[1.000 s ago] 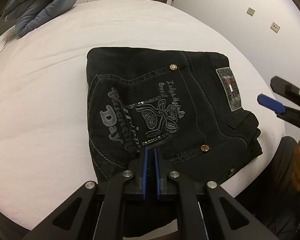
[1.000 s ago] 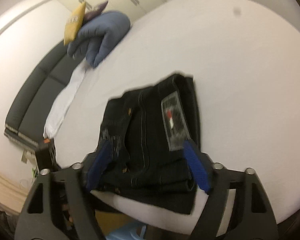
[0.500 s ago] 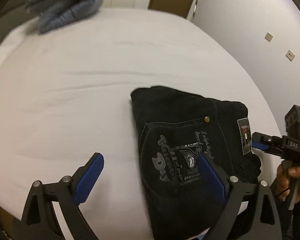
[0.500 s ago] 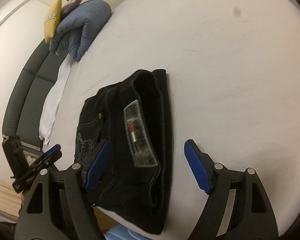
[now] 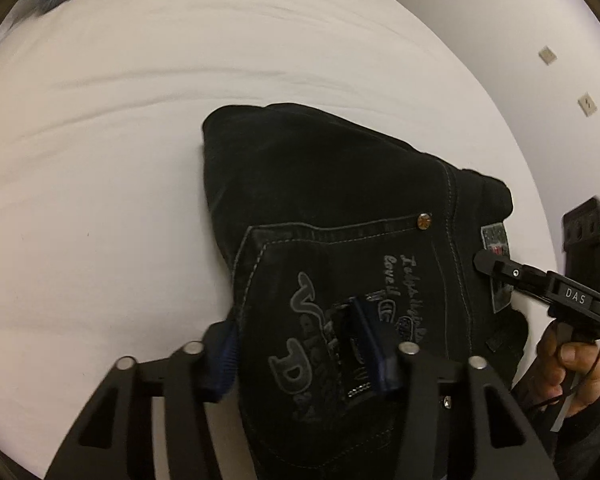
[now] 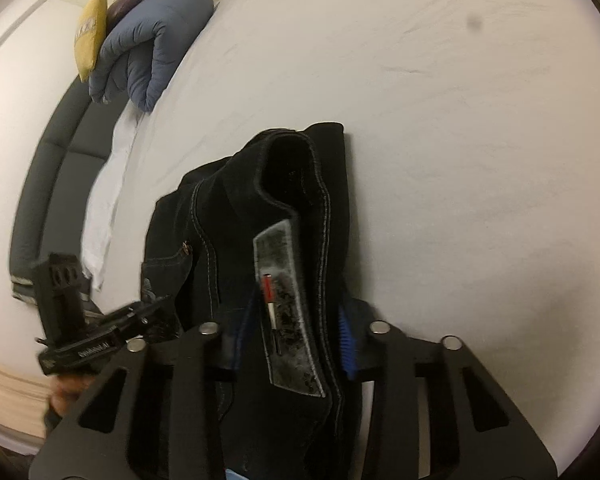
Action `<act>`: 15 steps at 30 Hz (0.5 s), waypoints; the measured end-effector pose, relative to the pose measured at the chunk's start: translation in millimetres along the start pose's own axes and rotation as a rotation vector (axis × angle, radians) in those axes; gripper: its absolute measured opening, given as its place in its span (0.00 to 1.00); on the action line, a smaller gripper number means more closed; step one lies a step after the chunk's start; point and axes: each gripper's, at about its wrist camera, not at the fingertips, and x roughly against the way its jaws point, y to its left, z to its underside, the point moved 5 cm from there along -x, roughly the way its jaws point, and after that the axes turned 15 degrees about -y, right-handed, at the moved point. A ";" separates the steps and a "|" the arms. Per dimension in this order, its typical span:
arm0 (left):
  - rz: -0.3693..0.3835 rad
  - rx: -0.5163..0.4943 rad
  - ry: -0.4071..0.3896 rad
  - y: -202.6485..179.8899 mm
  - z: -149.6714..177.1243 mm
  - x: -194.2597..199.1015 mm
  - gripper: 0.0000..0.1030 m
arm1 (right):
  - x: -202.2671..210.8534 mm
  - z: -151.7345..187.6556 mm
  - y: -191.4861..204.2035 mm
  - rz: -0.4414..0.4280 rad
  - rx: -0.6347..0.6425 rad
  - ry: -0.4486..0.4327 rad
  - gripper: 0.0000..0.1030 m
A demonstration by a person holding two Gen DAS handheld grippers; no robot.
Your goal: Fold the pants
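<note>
Black folded pants (image 5: 340,216) with grey lettering on the back pocket lie on the white bed (image 5: 100,160). My left gripper (image 5: 300,352) is closed on the near left edge of the stack, one blue finger (image 5: 370,344) on top and the other at the side. My right gripper (image 6: 296,340) is closed on the waistband end by the grey label (image 6: 284,304); it also shows in the left wrist view (image 5: 488,264). The pants show in the right wrist view (image 6: 260,208), where the left gripper (image 6: 156,308) is at the left.
A rolled blue-grey duvet (image 6: 152,40) and a yellow and a purple cushion (image 6: 90,32) lie at the bed's far end. A dark sofa (image 6: 48,168) stands beside the bed. A wall with sockets (image 5: 580,104) is at the right.
Both grippers were open half a second ago and have moved in and closed on the folded pants, left on the pocket side, right on the waistband end.
</note>
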 end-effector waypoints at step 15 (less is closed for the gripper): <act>-0.003 -0.115 -0.192 -44.1 -79.5 42.2 0.20 | 36.9 -77.8 72.6 0.017 0.190 -0.194 0.15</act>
